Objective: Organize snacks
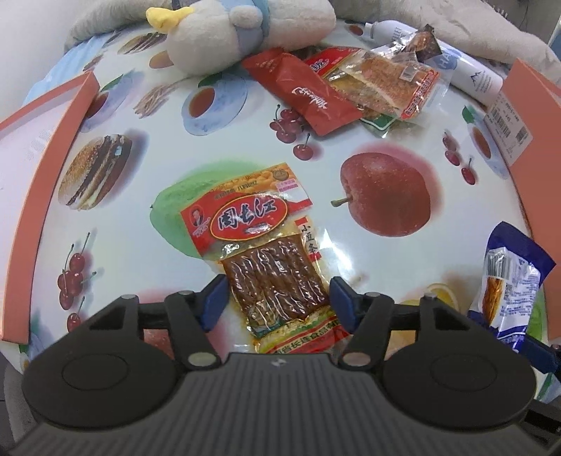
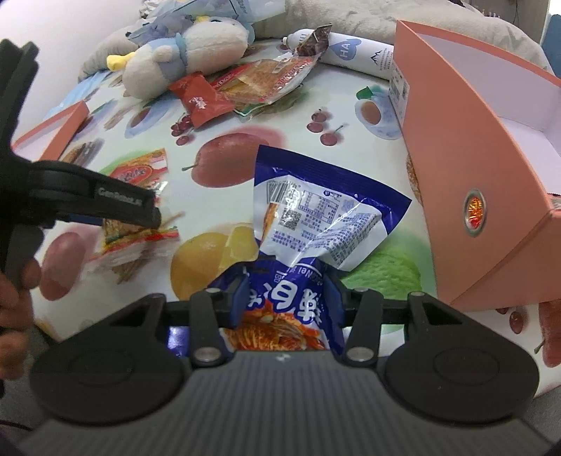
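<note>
While the dried tofu strip packet (image 1: 259, 245) lies flat on the fruit-print tablecloth (image 1: 403, 147), the left gripper (image 1: 277, 298) stands over its near end, blue pads on either side and not pressing it. Right of this packet, the right gripper (image 2: 285, 298) is clamped on a blue snack bag (image 2: 315, 217), lifted off the cloth. Just right of the bag stands an orange box (image 2: 473, 168). Beyond the packet lie a red sachet (image 1: 308, 91), other snack packets (image 1: 392, 84) and a plush toy (image 1: 228, 31).

Red tofu-strip packet (image 1: 266, 252) flat on table, blue packet (image 2: 312, 224) upright
</note>
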A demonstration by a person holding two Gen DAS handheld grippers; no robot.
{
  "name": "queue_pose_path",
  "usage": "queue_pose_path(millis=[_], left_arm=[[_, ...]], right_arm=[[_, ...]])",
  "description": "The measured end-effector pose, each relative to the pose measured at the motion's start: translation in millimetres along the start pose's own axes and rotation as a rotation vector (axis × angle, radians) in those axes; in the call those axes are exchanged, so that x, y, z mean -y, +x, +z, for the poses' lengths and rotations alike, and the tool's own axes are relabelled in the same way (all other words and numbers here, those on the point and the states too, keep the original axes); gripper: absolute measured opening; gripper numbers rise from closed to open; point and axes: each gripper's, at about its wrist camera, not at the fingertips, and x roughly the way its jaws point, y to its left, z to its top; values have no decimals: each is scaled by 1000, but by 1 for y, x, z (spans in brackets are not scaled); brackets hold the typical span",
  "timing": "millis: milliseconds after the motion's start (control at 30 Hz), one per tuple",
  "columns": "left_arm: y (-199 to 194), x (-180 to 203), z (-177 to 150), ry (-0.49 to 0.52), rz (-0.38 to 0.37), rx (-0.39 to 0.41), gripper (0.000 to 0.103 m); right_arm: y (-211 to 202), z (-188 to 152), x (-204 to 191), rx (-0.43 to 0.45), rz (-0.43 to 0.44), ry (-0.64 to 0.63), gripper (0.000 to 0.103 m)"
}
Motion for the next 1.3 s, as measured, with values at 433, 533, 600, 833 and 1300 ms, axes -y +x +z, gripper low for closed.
queue_pose_path(millis=[433, 533, 600, 833, 1300], left_arm=[[-30, -27, 5, -114, -109, 30, 67], [-41, -28, 8, -114, -132, 47, 67], [-51, -27, 11, -101, -137, 68, 67], [-89, -24, 28, -44, -169, 134, 46], [-71, -22, 28, -95, -307, 90, 39]], right_arm=[[-14, 6, -1, 20, -15, -10, 49], [-22, 11, -1, 32, -16, -11, 49], [-28, 16, 1, 48, -19, -7, 49], [-58, 39, 2, 129, -24, -2, 49], [-74, 47, 12, 130, -48, -59, 49]])
